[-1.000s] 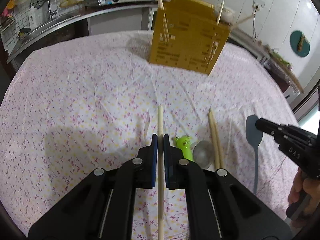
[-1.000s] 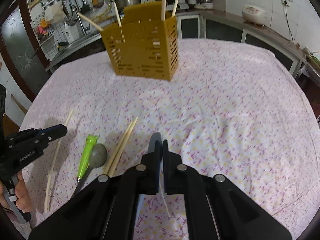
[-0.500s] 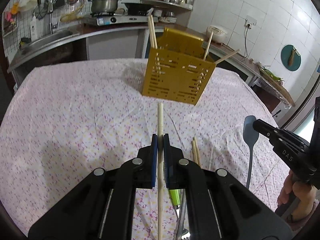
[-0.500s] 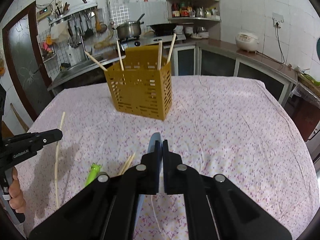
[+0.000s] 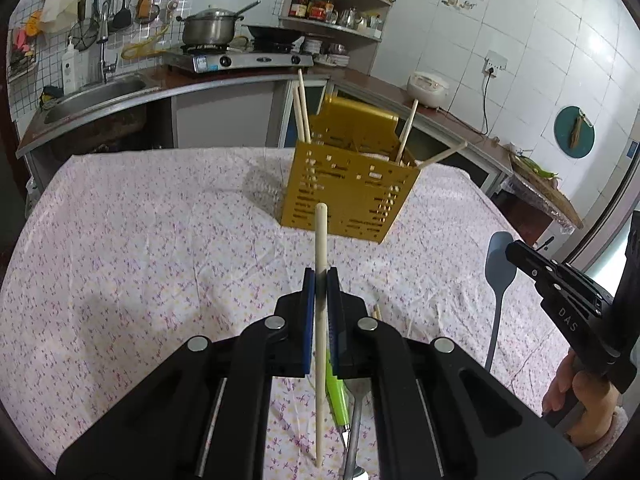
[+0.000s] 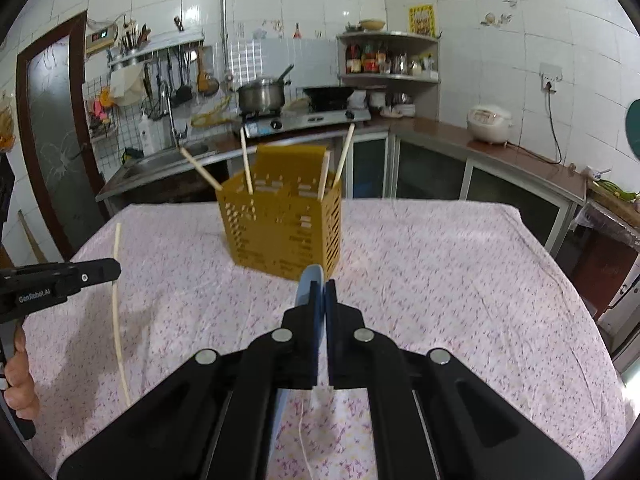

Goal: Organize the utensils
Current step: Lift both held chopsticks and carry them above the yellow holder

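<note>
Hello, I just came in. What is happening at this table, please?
A person is tidying utensils into the yellow holder on the cloth-covered table. The left hand-held gripper is shut on a wooden chopstick, and the right hand-held gripper is shut on a blue spatula; both are held above the table, short of the holder. Some chopsticks already stand in it. A green-handled utensil and a fork lie on the cloth.
</note>
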Motion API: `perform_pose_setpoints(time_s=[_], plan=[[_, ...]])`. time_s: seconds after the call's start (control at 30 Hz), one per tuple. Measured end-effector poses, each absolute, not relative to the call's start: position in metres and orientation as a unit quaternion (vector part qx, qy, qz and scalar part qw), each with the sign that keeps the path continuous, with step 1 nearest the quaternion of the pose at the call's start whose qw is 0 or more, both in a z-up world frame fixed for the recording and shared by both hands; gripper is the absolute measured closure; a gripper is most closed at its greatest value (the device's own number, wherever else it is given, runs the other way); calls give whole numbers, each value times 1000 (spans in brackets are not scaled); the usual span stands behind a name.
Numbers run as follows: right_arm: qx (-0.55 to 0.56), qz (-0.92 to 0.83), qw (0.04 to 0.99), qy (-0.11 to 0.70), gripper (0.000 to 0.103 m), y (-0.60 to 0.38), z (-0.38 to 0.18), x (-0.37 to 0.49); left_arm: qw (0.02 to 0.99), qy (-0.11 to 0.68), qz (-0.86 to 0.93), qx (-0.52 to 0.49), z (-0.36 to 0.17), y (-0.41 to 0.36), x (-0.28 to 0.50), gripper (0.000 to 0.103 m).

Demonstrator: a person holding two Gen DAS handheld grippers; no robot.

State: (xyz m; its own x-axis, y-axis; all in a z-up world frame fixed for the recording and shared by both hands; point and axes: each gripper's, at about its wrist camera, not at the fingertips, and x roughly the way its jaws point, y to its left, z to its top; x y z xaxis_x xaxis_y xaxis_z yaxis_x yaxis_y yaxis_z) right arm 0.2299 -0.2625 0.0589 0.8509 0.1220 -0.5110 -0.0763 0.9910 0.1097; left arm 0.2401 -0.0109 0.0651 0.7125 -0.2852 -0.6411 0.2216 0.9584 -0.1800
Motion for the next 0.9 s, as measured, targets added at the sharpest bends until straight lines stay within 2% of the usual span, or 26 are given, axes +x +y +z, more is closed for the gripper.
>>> perform_pose_setpoints(time_s=[0.27, 0.9], plan=[[49, 31, 976, 212, 100, -267, 73, 232, 935, 323, -141, -44, 90, -12, 241, 98], [46, 44, 979, 194, 100, -267, 76, 242, 934, 324, -144, -40, 107, -17, 262, 98]])
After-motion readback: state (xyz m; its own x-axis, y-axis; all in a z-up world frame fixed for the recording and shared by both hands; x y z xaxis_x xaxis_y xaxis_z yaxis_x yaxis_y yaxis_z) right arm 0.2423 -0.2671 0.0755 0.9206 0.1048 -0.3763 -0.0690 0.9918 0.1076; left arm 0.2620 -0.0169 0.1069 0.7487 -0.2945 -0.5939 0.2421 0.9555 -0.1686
